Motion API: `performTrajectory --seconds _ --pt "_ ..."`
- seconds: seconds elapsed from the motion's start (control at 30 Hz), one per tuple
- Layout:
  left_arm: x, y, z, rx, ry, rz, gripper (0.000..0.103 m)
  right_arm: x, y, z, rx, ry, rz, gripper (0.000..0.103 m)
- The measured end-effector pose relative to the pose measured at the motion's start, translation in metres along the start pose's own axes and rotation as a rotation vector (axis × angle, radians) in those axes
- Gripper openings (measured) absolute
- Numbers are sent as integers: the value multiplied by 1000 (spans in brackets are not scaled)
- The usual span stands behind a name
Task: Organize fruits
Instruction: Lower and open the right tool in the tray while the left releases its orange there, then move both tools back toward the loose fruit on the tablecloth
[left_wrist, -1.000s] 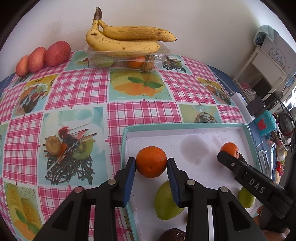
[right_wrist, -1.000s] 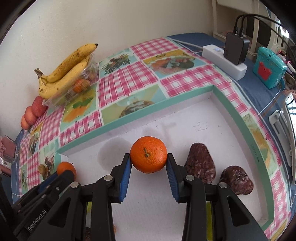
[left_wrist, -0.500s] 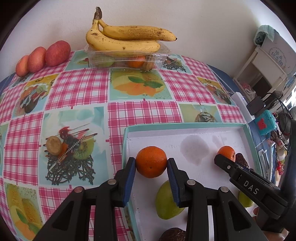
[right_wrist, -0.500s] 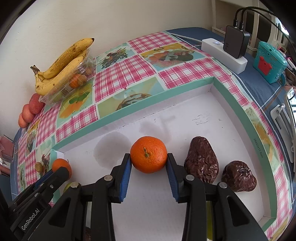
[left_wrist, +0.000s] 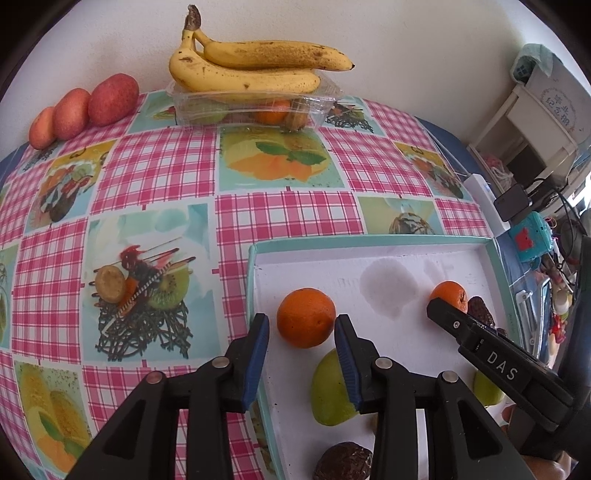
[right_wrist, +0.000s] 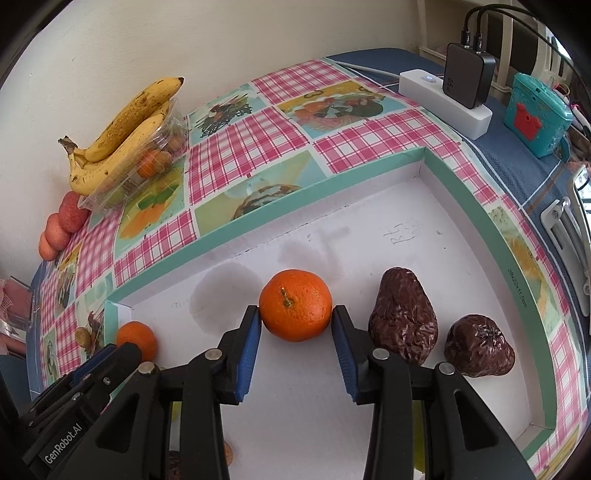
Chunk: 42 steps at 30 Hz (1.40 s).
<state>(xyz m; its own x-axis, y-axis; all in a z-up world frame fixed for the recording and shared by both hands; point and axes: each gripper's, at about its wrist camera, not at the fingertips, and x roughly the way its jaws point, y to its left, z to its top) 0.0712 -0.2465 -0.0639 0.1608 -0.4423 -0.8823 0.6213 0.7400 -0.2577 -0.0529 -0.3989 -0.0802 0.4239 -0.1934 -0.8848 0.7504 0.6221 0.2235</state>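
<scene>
I see my left gripper (left_wrist: 302, 330) with its jaws spread, a round orange mandarin (left_wrist: 306, 317) lying free between them in the white shallow box with teal rim (left_wrist: 369, 242). My right gripper (right_wrist: 295, 325) has both pads against another orange mandarin (right_wrist: 295, 310), beside two wrinkled dark brown avocados (right_wrist: 404, 317).

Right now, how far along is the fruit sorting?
Done: green fruit and dark wrinkled fruits lie in the tray. In hand: the right claw pinches an orange inside it; left claw flanks a second orange, grip unclear. Left: bananas, red fruits outside.
</scene>
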Motion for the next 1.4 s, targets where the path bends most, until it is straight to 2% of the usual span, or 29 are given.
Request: performTrajectory --seconds 0.07,0.17,0.33,0.37,0.47,0.57,0.7,0.87,0.97,1.07,1.17,1.4 --pt "-2 -2 0 11 1 5 43 -2 1 1 -5 -4 -2 41" --pt "-8 -5 2 30 -7 13 49 -9 3 3 -9 -21 3 56" --pt "-25 -10 6 46 -23 33 59 -22 6 7 -13 -40 9 56" --pt "-27 -9 7 44 -23 44 64 -25 6 8 -12 -46 8 58" --pt "-37 -2 10 16 -27 79 73 -35 5 9 -8 -67 -3 78" --pt "-45 10 12 -27 -36 127 81 -41 5 10 -11 -70 -9 80" --pt "-54 30 12 -76 -64 221 102 -47 8 7 -32 -65 -39 83" --pt "-65 53 5 -105 -81 327 103 -52 19 0 -73 -59 -55 84" --pt "-70 61 1 -82 -79 397 103 -54 28 -6 -100 -51 -73 100" --pt "-76 67 -3 -73 -75 436 103 -59 37 -10 -130 -61 -76 100" --pt "-82 72 -8 -79 -72 442 103 -63 45 -15 -148 -65 -80 101" --pt "-99 81 -21 -109 -83 415 103 -67 62 -31 -191 -34 -28 101"
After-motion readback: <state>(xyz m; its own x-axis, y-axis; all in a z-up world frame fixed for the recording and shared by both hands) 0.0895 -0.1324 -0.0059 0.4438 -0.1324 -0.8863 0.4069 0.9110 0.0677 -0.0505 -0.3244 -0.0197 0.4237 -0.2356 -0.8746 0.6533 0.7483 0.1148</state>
